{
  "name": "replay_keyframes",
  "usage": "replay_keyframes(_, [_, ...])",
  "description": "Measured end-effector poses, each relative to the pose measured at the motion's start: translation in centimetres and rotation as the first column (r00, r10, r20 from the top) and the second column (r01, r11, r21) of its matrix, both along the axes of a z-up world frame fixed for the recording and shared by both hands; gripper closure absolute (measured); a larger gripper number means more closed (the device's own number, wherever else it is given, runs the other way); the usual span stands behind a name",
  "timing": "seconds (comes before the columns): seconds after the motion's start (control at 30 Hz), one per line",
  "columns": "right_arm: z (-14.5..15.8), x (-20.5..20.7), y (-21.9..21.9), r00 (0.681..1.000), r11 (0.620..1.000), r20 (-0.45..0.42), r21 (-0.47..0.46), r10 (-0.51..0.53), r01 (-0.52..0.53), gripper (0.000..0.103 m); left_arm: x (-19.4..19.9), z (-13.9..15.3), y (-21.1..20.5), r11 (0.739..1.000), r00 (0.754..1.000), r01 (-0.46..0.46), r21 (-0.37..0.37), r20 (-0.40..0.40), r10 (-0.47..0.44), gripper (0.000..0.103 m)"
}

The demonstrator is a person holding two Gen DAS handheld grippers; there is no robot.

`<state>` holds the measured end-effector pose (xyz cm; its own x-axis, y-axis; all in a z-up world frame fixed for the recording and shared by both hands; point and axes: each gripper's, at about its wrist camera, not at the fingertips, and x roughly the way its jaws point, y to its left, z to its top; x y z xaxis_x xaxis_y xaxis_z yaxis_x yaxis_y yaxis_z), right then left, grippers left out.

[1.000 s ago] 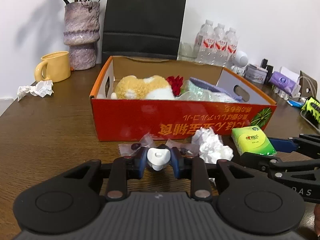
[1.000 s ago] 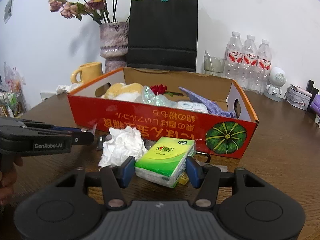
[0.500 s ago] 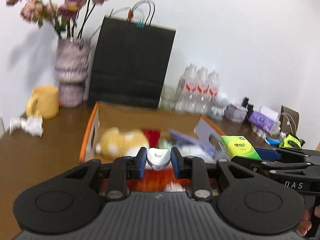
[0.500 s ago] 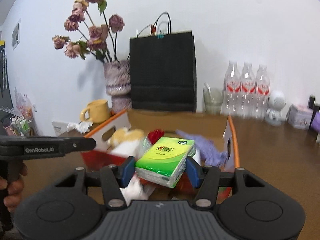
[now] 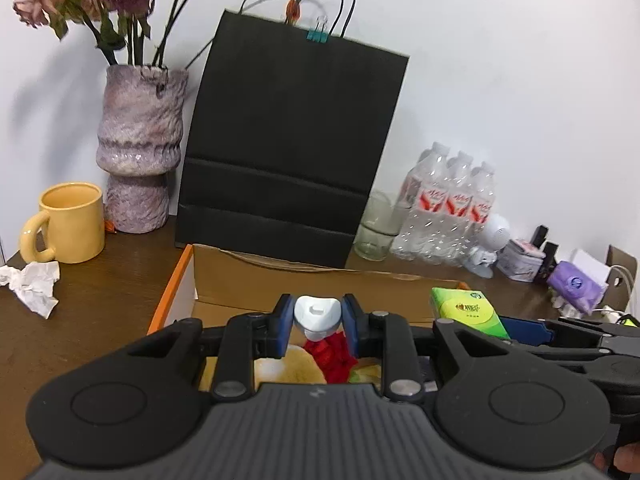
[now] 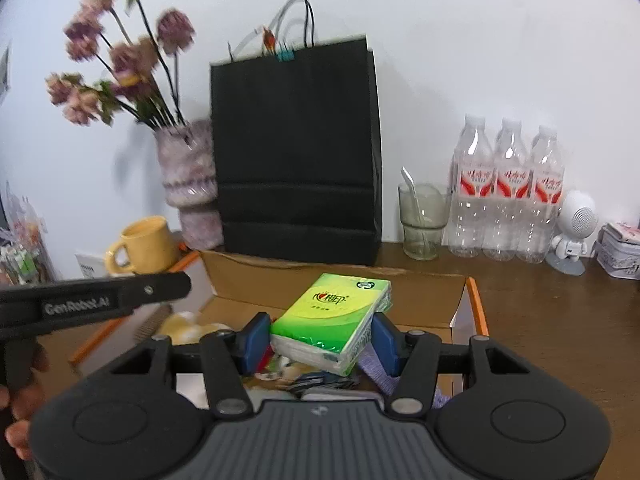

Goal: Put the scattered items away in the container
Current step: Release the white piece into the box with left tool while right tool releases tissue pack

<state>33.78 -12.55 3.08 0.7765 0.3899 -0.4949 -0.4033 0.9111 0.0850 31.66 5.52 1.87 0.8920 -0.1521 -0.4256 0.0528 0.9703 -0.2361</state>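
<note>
- Tissue pack [image 6: 332, 316], green and soft-wrapped, sits clamped between my right gripper's [image 6: 320, 338] blue pads, tilted, hanging above the open cardboard box [image 6: 474, 304].
- Under it in the right wrist view I see purple cloth [image 6: 374, 372] and other items already lying in the box.
- My left gripper [image 5: 316, 330] has its jaws closed on a small white plastic piece [image 5: 317, 314], also above the box, over a red item [image 5: 332, 356] and a yellow plush [image 5: 288, 368].
- Both loads look ready to drop, I judge; neither has been let go.
- Risk one: the two grippers hang close side by side, so opening them together could knock one tool against the other and flick a load out.
- Risk two: the pack hangs near the box's right wall; a release there might land it on the rim and tip it onto the wooden table [image 6: 560, 320].
- Risk three: the white piece is small and hard, so I expect it could bounce off the plush below.
- A crumpled tissue [image 5: 34, 286] lies on the table beside the yellow mug [image 5: 66, 222], well apart from the box, not yet collected.
</note>
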Motion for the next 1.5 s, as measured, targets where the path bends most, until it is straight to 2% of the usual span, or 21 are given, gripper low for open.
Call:
replay_keyframes(0.27, [-1.7, 2.9, 0.5, 0.999, 0.999, -0.038, -0.045, -0.007, 0.005, 0.047, 2.9, -1.1, -0.3, 0.999, 0.999, 0.017, 0.04, -0.033, -0.016, 0.076])
replay_keyframes(0.3, [-1.8, 3.0, 0.5, 0.999, 0.998, -0.04, -0.055, -0.014, 0.011, 0.042, 3.0, -1.3, -0.4, 0.999, 0.999, 0.02, 0.047, -0.04, -0.018, 0.066])
replay_keyframes(0.33, [-1.9, 3.2, 0.5, 0.999, 0.997, -0.045, -0.069, -0.02, 0.017, 0.026, 3.1, -1.4, -0.5, 0.999, 0.999, 0.022, 0.049, -0.044, -0.02, 0.043])
replay_keyframes(0.37, [-2.0, 3.2, 0.6, 0.999, 0.997, -0.044, -0.078, -0.03, 0.026, 0.017, 3.2, -1.4, -0.5, 0.999, 0.999, 0.017, 0.047, -0.043, -0.015, 0.031])
replay_keyframes(0.4, [-2.0, 3.1, 0.5, 0.999, 0.996, -0.038, -0.084, -0.036, 0.033, 0.011, 3.1, -1.4, -0.5, 0.999, 0.999, 0.01, 0.048, -0.039, -0.008, 0.012])
replay_keyframes(0.43, [-1.9, 3.1, 0.5, 0.999, 0.995, -0.038, -0.092, -0.038, 0.034, 0.011, 3.1, -1.3, -0.5, 0.999, 0.999, 0.001, 0.054, -0.043, 0.002, 0.0])
replay_keyframes(0.57, [-1.9, 3.1, 0.3, 0.997, 0.993, -0.056, -0.109, -0.046, 0.04, 0.011, 3.1, -1.2, -0.6, 0.994, 0.997, -0.049, 0.102, -0.059, 0.055, 0.0])
replay_keyframes(0.8, [-1.8, 3.2, 0.3, 0.996, 0.991, -0.063, -0.122, -0.056, 0.048, 0.011, 3.4, -1.6, -0.1, 0.994, 0.993, -0.064, 0.09, -0.095, 0.072, 0.0])
replay_keyframes(1.23, [-1.4, 2.7, -0.1, 0.997, 0.991, -0.045, -0.12, -0.064, 0.058, 0.011, 2.3, -0.8, -0.7, 0.994, 0.996, -0.057, 0.094, -0.063, 0.063, 0.0])
replay_keyframes(1.5, [0.1, -1.6, -2.2, 0.997, 0.993, 0.022, -0.084, -0.075, 0.077, 0.011, -2.0, 0.3, -0.6, 0.995, 0.999, -0.047, 0.084, -0.005, 0.047, 0.0])
